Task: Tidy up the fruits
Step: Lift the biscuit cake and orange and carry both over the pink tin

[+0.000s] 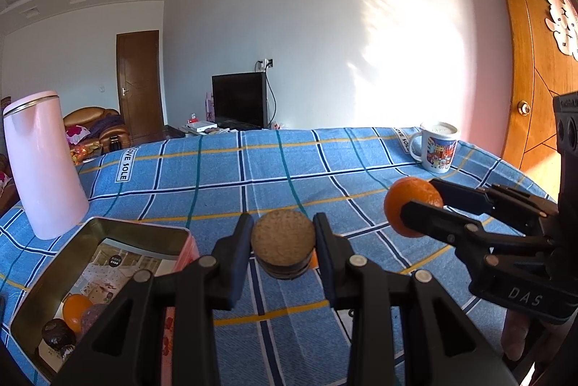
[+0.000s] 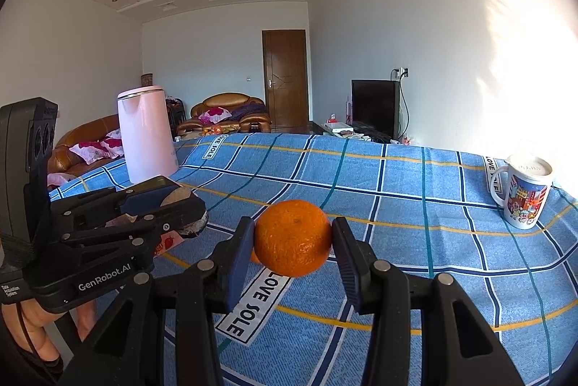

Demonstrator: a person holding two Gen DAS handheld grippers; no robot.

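Note:
My left gripper is shut on a round brown rough-skinned fruit and holds it above the cloth, just right of an open metal tin. The tin holds an orange, a dark round fruit and a purplish one. My right gripper is shut on an orange and holds it above the table; it also shows in the left wrist view at the right. The left gripper shows in the right wrist view at the left. A bit of another orange peeks out behind the held fruit.
A blue checked cloth covers the table. A pink kettle stands at the back left behind the tin. A printed mug stands at the far right edge. A wooden door is to the right.

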